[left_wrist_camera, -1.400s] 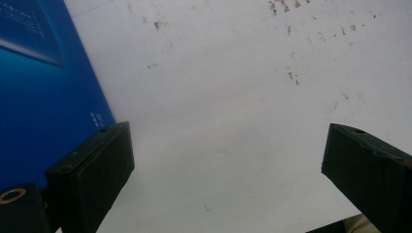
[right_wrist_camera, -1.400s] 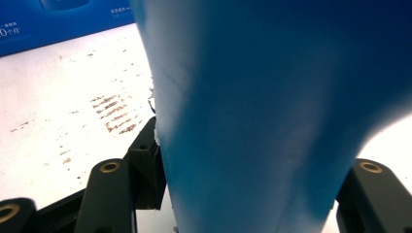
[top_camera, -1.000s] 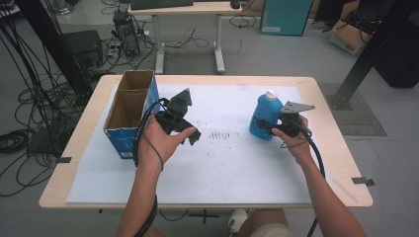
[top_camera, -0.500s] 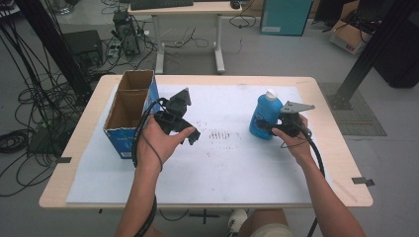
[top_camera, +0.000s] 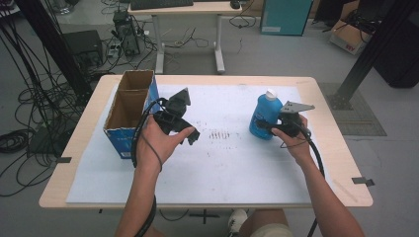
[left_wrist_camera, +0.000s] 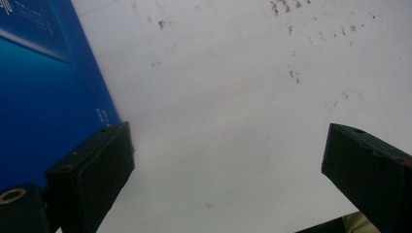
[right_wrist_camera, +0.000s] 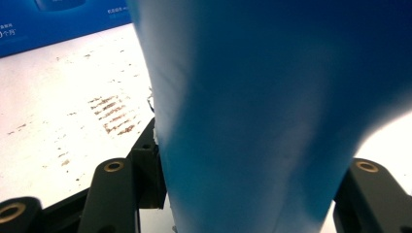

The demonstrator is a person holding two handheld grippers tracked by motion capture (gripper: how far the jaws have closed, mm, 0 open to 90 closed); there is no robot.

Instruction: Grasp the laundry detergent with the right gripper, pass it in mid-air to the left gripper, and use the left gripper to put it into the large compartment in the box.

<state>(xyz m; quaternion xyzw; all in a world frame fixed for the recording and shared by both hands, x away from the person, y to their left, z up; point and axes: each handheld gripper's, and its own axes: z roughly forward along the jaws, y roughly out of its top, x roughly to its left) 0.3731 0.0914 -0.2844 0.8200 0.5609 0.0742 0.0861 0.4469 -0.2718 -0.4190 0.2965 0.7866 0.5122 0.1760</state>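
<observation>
A blue bottle with a white cap stands upright on the white sheet, right of centre. My right gripper is shut on its lower body from the right; its jaws have just closed a little further on it. In the right gripper view the bottle sits between both jaws. My left gripper hovers over the sheet beside the box, open, with nothing between its jaws.
An open cardboard box with blue sides stands at the sheet's left edge, its wall close to my left gripper. Brown smudges mark the sheet's middle. The wooden table ends just right of my right hand.
</observation>
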